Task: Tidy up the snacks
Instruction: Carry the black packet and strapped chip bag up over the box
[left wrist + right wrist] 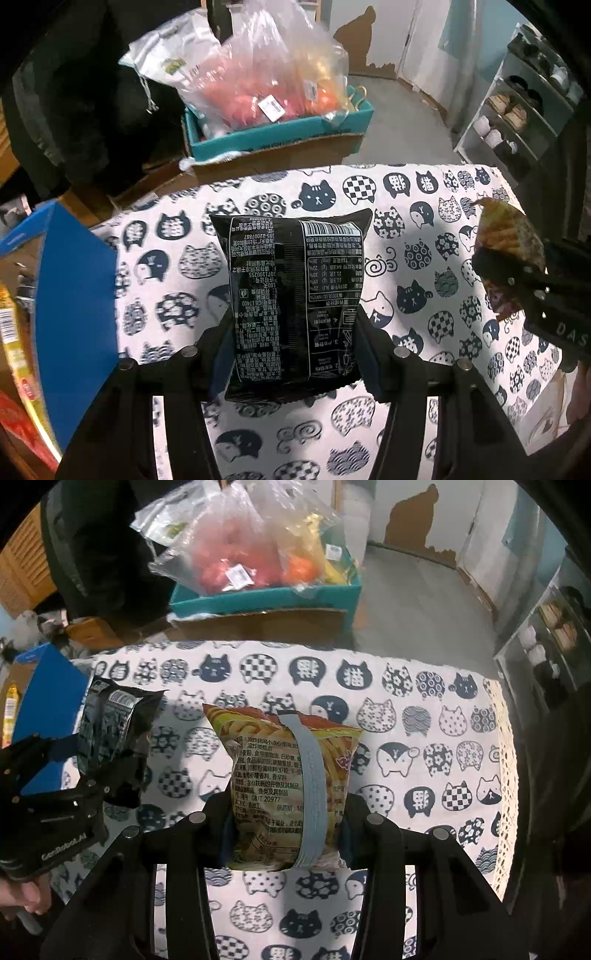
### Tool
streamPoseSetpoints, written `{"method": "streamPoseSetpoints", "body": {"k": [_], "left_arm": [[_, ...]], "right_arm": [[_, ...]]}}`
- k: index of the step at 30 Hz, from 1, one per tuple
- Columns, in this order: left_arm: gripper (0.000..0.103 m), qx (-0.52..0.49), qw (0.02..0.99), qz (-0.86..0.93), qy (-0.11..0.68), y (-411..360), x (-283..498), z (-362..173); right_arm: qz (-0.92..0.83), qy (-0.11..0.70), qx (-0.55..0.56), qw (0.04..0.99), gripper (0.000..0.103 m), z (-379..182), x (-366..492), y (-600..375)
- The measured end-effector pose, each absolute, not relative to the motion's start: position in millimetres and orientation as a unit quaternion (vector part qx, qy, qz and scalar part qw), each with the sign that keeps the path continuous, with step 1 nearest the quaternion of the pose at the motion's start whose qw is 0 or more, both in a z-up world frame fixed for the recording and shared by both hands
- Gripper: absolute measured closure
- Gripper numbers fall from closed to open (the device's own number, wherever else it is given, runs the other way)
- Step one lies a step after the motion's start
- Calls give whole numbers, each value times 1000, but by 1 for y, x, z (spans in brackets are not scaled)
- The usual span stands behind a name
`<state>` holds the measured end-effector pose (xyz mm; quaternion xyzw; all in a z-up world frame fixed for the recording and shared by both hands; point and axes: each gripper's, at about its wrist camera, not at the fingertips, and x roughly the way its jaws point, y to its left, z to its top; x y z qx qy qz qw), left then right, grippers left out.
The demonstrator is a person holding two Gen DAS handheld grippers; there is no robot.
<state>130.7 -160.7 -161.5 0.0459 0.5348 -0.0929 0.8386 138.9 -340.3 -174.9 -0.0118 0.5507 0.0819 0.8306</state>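
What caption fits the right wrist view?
Right gripper holds a yellow snack bag above the cat-print cloth.

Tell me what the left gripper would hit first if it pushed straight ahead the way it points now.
Judging loosely, since depth is unclear: the left gripper, shut on the black snack packet, points across the cat-print tablecloth. Nothing stands ahead on the cloth; beyond its far edge sits the teal box.

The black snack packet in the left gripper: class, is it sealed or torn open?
Sealed, apparently: the black snack packet looks puffed, and both crimped ends appear intact.
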Motion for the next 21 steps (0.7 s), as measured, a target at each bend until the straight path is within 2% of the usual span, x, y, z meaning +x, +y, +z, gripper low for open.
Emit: {"method": "streamPoseSetpoints", "body": {"k": [21], "left_arm": [[44, 62, 870, -74, 484, -94, 67, -88]], "right_arm": [[164, 518, -12, 840, 61, -123, 109, -269]]}}
